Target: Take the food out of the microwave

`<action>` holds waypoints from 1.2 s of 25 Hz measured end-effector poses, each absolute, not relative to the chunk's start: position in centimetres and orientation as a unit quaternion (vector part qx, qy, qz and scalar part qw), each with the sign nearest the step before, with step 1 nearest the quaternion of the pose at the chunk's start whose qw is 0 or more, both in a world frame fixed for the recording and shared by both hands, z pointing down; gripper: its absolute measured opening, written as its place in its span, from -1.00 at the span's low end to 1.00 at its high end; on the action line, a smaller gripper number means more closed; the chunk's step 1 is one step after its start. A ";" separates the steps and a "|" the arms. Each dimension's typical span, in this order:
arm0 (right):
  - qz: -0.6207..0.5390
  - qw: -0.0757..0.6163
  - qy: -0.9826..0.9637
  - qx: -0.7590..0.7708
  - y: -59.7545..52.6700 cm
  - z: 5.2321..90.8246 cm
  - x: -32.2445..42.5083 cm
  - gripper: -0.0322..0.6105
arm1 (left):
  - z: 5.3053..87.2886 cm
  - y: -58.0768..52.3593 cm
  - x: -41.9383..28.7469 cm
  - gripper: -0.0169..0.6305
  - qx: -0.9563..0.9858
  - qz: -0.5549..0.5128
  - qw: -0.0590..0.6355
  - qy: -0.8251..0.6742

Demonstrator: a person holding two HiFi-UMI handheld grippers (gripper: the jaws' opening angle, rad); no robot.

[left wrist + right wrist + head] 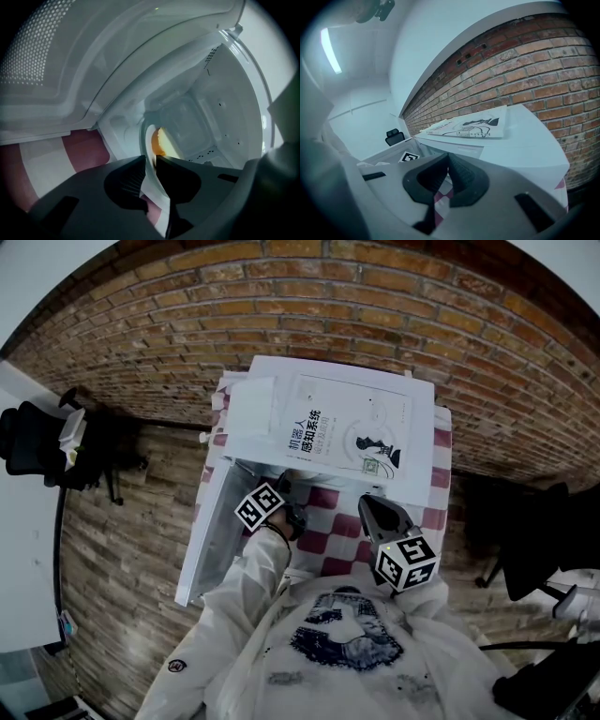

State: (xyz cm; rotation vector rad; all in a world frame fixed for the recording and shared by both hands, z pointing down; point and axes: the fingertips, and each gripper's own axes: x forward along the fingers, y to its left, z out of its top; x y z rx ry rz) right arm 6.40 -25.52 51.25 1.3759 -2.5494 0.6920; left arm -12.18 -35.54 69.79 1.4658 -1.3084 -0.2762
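Brick wall (328, 296) behind, white microwave (220, 103) open on the checked worktop (47, 159). The left gripper (151, 159) has its jaws clamped on the plate's (152, 190) near rim, and the food (158, 143) lies just beyond, deeper inside. The right gripper (446, 161), jaws closed on nothing, hangs outside.

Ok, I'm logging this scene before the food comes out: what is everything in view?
microwave: one, white, centre, door open
cloth: one, red-and-white checked, under the microwave
plate: one, white, inside the microwave
food: one piece, yellow-orange, on the plate
book: one, white, on top of the microwave
paper: one, white, beside the book
office chair: one, black, far left
brick wall: one, red-brown, behind the microwave
left tool: one, dark grey, shut on the plate's rim
right tool: one, dark grey, jaws together, empty, outside the microwave
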 end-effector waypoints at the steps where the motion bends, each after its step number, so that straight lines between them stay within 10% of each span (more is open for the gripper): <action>1: 0.232 0.082 -0.853 0.460 -25.5 51.3 6.4 -0.85 | 69.8 -35.5 -12.2 -0.70 0.618 -0.117 0.548 -0.551; 30: 0.249 0.075 -0.851 0.456 -25.1 51.7 6.2 -0.85 | 69.3 -31.2 -11.5 -0.83 0.557 -0.206 0.599 -0.537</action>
